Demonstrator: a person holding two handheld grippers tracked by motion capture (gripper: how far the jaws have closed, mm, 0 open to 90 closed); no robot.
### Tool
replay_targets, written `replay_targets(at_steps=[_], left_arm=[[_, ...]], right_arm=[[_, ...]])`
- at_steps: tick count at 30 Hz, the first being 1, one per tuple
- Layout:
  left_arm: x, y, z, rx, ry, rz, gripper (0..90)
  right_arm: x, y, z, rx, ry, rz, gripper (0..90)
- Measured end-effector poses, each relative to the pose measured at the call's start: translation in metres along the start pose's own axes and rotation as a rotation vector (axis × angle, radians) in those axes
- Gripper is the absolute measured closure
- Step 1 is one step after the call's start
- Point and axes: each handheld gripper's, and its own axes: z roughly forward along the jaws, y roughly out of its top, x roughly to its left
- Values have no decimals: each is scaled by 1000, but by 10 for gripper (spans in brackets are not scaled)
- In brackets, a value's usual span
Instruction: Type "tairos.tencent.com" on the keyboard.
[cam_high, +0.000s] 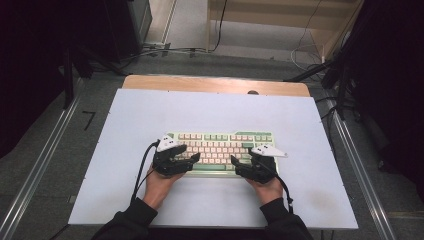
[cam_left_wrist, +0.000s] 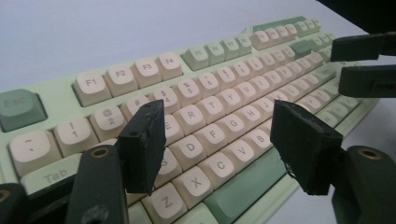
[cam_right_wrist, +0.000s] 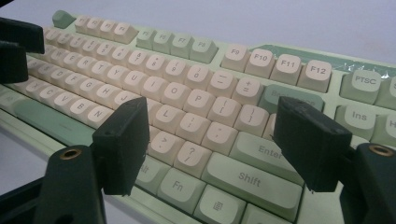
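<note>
A pale green keyboard (cam_high: 220, 146) with cream and green keys lies across the middle of the white tabletop (cam_high: 150, 112). My left gripper (cam_high: 193, 162) rests at the keyboard's left end, jaws pointing inward. In the left gripper view its jaws (cam_left_wrist: 215, 111) stand open over the letter keys (cam_left_wrist: 219, 133), nothing between them. My right gripper (cam_high: 236, 166) sits at the keyboard's right end, facing the left one. Its jaws (cam_right_wrist: 212, 106) are open above the punctuation keys and the Enter key (cam_right_wrist: 261, 151), holding nothing. Each gripper view shows the other gripper's tips: the right gripper (cam_left_wrist: 364, 65) and the left gripper (cam_right_wrist: 14, 44).
The white tabletop sits on a wooden table whose far edge (cam_high: 215, 84) shows behind it. Metal rails (cam_high: 45, 160) run along both sides on the floor. Cables (cam_high: 165, 50) and stands lie beyond the table. A cable (cam_high: 142, 170) trails from each gripper toward the person's sleeves.
</note>
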Motion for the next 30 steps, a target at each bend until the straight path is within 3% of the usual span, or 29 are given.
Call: replay_targets(at_steps=[6,14,19,30], left_arm=[[5,3,-1,-24,8,-13,358],[10,6,0,-43,14,5,750],[12,8,7,-1,21,20,887],[16,9,17,54,48,39,900]], right_arm=[[-3,-2,-3,-2,-10,8,255],[-6,-5,-8,-4,-29,15,255],[-7,-7,-10,-2,-40,11,255],[-11,-9,-14,-1,-51,27,255]])
